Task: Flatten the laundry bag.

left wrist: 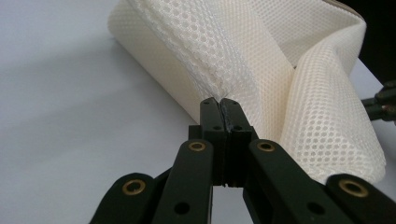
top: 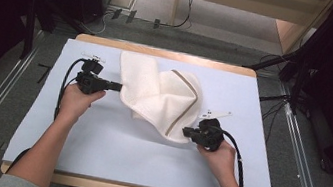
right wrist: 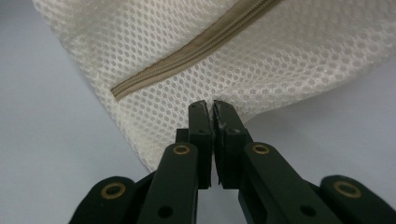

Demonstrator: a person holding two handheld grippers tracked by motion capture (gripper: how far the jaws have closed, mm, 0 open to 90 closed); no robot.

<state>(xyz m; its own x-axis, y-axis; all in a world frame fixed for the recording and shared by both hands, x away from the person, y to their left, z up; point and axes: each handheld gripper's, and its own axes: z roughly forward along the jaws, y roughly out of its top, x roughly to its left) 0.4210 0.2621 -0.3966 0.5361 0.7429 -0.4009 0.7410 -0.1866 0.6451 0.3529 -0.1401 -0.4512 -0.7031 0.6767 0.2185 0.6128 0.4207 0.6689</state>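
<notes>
Left gripper point(left wrist: 219, 100) and right gripper point(right wrist: 210, 105) clamped on mesh bag point(top: 163, 98) edges; thin pinches may slip under tension, dropping fold.

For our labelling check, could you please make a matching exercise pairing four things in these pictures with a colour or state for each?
Column one:
1. mesh bag
2. zip strip
3. left tongs
4. table cover

Column two:
A. pale blue, lying flat
B. tan, running along the mesh
C. cream, rumpled and partly folded
D. black, shut on a pinch of mesh

Pairs: 1-C, 2-B, 3-D, 4-A
</notes>
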